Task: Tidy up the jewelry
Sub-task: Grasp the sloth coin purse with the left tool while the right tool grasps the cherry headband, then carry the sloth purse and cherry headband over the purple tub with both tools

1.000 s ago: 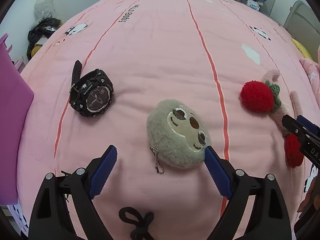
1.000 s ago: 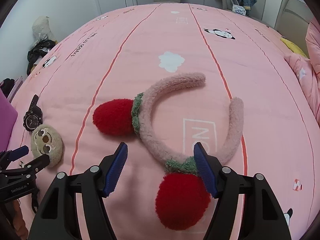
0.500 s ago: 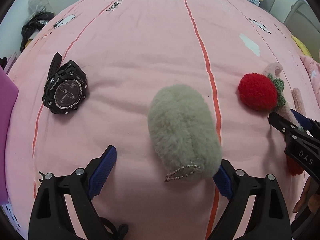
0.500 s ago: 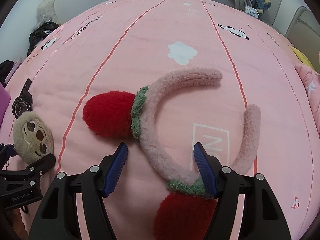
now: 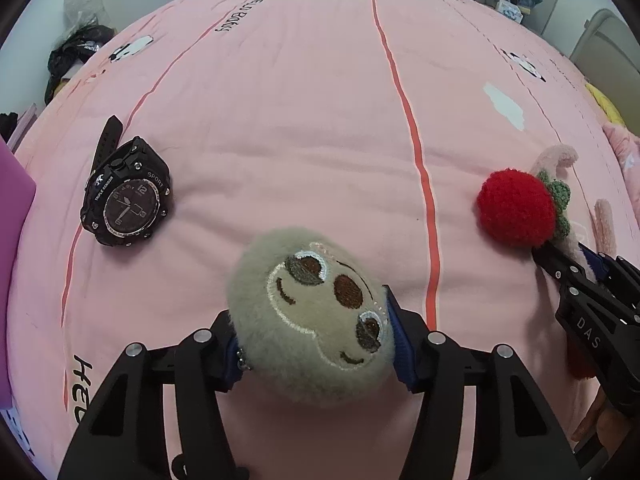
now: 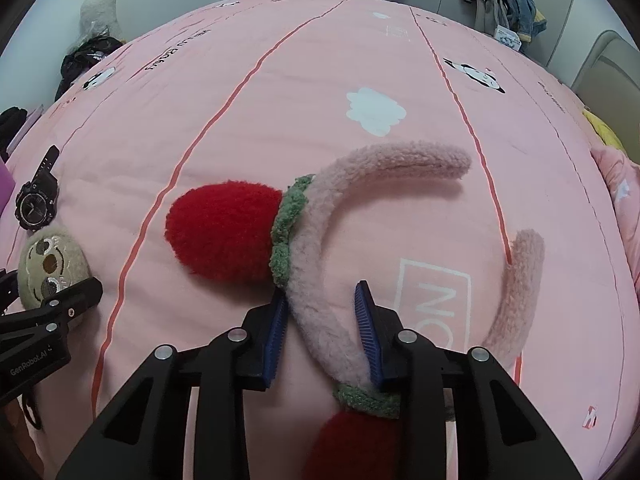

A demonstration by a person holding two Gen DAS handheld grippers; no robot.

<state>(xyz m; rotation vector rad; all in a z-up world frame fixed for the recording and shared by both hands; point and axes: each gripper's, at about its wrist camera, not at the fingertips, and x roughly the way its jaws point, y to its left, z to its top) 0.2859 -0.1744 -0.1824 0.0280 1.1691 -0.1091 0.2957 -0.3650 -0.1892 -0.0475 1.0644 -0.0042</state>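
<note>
A grey sloth plush charm [image 5: 312,300] lies face up on the pink bed cover [image 5: 300,100]. My left gripper [image 5: 310,332] is closing on it, and both blue pads press into its fur. A black sport watch [image 5: 128,200] lies to its left, untouched. In the right wrist view a pink fuzzy headband [image 6: 320,320] with two red strawberry pompoms [image 6: 224,232] lies on the cover. My right gripper [image 6: 322,300] is closing around its band, with the pads touching it on both sides. The nearer pompom is partly hidden under the fingers.
A purple object [image 5: 12,240] stands at the bed's left edge. Off the far left corner sits a black bag [image 5: 76,52]. Clothes [image 6: 500,12] hang at the back right, and a pink pillow [image 6: 616,184] lies at the right edge.
Both grippers' jaws have narrowed, the left onto the sloth charm and the right onto the headband's band. The charm showed its back half a second ago and now lies face up.
</note>
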